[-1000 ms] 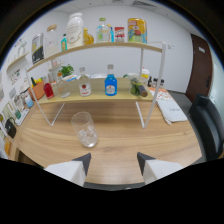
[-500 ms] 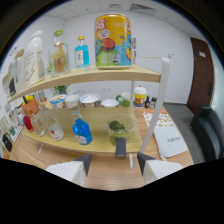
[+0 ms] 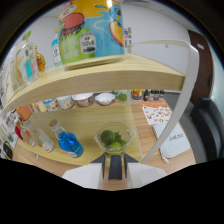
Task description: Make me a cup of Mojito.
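Note:
A clear glass bowl of green limes (image 3: 114,138) stands on the lower wooden shelf (image 3: 85,120), just beyond my fingers. My gripper (image 3: 115,165) is low at the shelf's front edge and points at the bowl. A narrow dark object (image 3: 116,167) stands between the two dark fingertips (image 3: 100,164), with a thin pale gap at each side. I cannot tell what the dark object is. A blue bottle with a clear neck (image 3: 68,143) stands to the left of the bowl.
A big colourful canister (image 3: 92,31) sits on the upper shelf (image 3: 130,75) overhead. Small bowls (image 3: 94,99) line the back of the lower shelf, with bottles (image 3: 27,67) to the left. The white shelf leg (image 3: 184,105), a printed sheet (image 3: 161,116) and a black chair (image 3: 210,125) lie right.
The gripper has moved forward and down to the lower shelf, so the lime bowl is now close ahead. The fingers have drawn closer together around the dark object.

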`<action>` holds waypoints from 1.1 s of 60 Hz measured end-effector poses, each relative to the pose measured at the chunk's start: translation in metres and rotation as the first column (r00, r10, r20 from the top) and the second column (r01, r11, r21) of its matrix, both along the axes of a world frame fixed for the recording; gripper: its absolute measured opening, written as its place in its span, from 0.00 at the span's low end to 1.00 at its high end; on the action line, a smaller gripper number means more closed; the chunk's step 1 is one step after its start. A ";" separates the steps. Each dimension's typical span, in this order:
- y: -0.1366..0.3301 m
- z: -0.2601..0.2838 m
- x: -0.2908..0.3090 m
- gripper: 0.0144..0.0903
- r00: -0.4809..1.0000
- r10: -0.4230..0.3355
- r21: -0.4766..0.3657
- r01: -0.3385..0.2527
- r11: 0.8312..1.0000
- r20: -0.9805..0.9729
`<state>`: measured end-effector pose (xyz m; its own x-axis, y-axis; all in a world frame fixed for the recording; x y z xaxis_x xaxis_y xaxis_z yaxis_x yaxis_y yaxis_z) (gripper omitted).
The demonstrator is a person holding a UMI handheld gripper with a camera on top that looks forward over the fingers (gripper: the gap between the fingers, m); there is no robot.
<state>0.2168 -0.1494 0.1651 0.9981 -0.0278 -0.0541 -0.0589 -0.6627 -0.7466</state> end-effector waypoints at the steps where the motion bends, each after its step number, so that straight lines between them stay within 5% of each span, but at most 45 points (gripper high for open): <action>1: 0.000 -0.001 0.000 0.22 1.000 0.001 -0.004 -0.001 1.000 0.001; 9: -0.001 -0.004 -0.001 0.06 1.000 -0.003 -0.030 0.003 1.000 -0.005; 44: -0.046 0.039 -0.011 0.02 0.999 -0.052 0.065 0.052 0.997 0.003; 66: -0.108 0.005 -0.083 0.02 0.999 -0.013 0.066 0.011 0.998 0.031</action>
